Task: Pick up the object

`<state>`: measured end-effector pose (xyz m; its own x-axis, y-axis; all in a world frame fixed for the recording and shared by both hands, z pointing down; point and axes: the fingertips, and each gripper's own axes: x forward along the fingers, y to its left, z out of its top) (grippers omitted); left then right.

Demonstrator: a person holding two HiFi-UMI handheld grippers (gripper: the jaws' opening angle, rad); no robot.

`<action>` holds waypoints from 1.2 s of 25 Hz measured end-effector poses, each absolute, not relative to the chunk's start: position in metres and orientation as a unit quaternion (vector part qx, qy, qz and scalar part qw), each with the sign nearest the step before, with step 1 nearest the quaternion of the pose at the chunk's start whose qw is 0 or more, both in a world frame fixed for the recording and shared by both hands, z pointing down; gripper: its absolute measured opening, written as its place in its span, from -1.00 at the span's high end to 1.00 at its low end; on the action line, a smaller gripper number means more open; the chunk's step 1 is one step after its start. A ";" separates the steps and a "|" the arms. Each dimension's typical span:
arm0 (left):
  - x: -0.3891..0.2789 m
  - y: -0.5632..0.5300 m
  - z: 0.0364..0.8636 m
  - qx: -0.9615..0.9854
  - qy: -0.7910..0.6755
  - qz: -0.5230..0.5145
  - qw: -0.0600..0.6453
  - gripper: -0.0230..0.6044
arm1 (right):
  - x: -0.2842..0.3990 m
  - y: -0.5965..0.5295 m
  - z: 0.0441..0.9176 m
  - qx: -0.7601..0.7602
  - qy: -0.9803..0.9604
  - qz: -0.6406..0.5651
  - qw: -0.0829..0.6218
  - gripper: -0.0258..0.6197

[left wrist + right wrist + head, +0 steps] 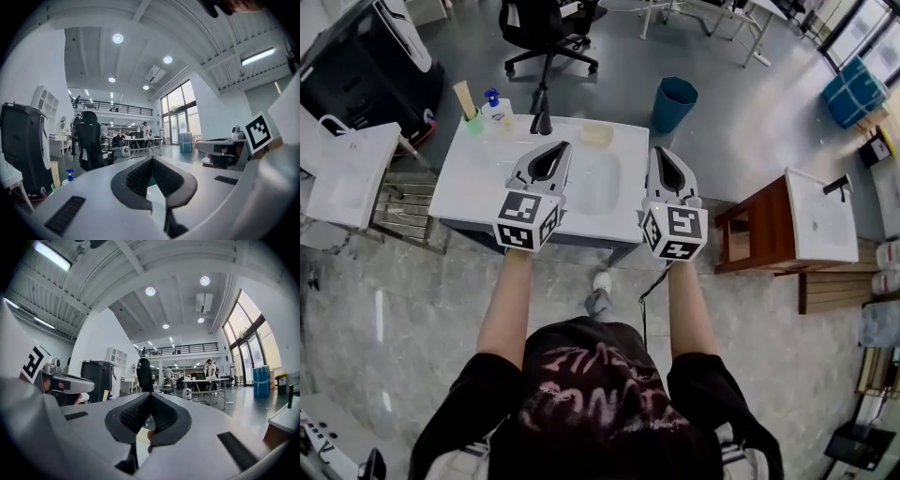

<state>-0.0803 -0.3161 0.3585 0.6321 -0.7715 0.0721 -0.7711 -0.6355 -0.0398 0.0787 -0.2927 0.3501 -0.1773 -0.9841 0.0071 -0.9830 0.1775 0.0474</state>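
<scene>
Head view looks steeply down on a white counter [473,183] with a shallow basin [602,186] set into it and a black faucet [542,118] at its back edge. The left gripper [559,146] and the right gripper [656,151] hover side by side over the counter's near half, one on each side of the basin, both pointing level toward the back. In the left gripper view the left gripper [151,160] has its ribbed jaws pressed together at the tips with nothing between them; the right gripper view shows the right gripper [150,395] closed and empty as well. A pale yellow block [597,134], seemingly the object to pick up, lies at the counter's back edge behind the basin, ahead of both grippers and touched by neither. A green cup [474,123] and a spray bottle [495,109] stand at the back left corner. A teal bin [675,101] sits on the floor beyond.
</scene>
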 end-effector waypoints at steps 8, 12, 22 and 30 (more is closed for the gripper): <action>-0.051 -0.362 0.374 -0.903 0.427 -0.056 -0.004 0.88 | 0.103 -0.345 0.365 0.637 -0.771 -0.001 0.021 0.87; -0.047 -0.382 0.379 -0.901 0.431 -0.056 -0.006 0.88 | 0.104 -0.365 0.372 0.631 -0.775 0.003 0.021 0.87; -0.029 -0.412 0.379 -0.902 0.427 -0.061 -0.001 0.88 | 0.120 -0.393 0.373 0.632 -0.775 0.008 0.020 0.87; -0.018 -0.430 0.402 -0.906 0.417 -0.074 -0.016 0.88 | 0.129 -0.405 0.390 0.635 -0.772 0.019 0.028 0.87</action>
<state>-0.0181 -0.4295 0.4021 0.6407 -0.7534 0.1476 -0.7581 -0.6513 -0.0333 0.1286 -0.4047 0.3905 -0.1922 -0.9790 0.0678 -0.9812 0.1931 0.0057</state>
